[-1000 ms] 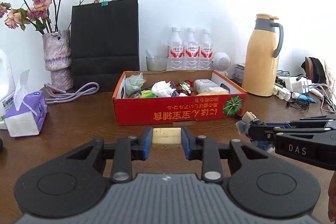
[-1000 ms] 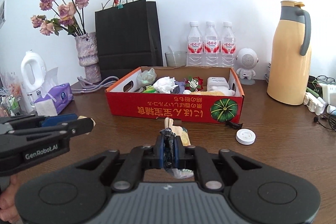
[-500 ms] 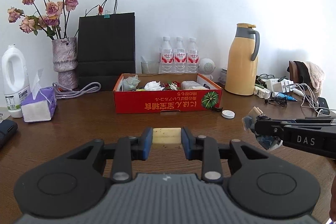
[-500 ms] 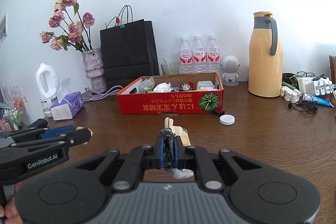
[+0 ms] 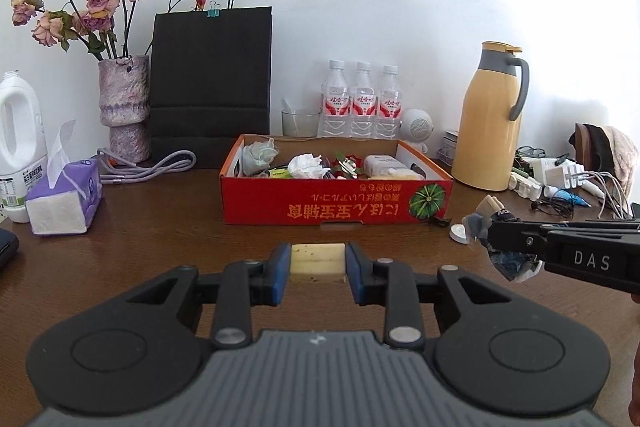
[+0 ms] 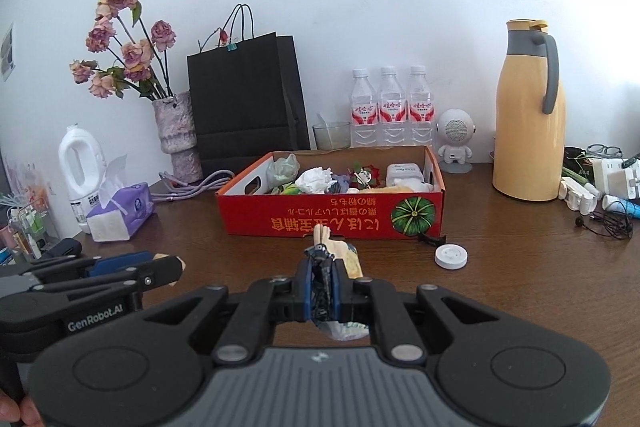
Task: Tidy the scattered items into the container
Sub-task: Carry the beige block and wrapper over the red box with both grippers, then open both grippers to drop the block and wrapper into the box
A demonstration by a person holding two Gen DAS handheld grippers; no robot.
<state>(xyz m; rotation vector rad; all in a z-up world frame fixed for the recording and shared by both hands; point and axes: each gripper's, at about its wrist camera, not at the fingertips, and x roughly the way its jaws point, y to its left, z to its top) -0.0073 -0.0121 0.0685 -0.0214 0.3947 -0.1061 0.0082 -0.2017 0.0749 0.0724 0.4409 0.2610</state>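
Left wrist view: the left tool (image 5: 318, 263) pinches a pale yellow block (image 5: 318, 261) between its blue pads, above the brown desk (image 5: 160, 247). Ahead stands the red cardboard box (image 5: 336, 205), holding crumpled tissue (image 5: 306, 166) and other small items. At right, the right tool (image 5: 490, 231) grips a crumpled wrapper (image 5: 510, 261); a white round cap (image 5: 457, 231) lies near the box corner.

Right wrist view: the right tool (image 6: 322, 285) is pressed together on the crumpled wrapper (image 6: 344, 329), short of the red cardboard box (image 6: 332, 217). The left tool (image 6: 168, 263) shows at left, holding the block.

Black left gripper (image 5: 318, 263), blue pads; "DAS" right gripper (image 6: 320, 277).
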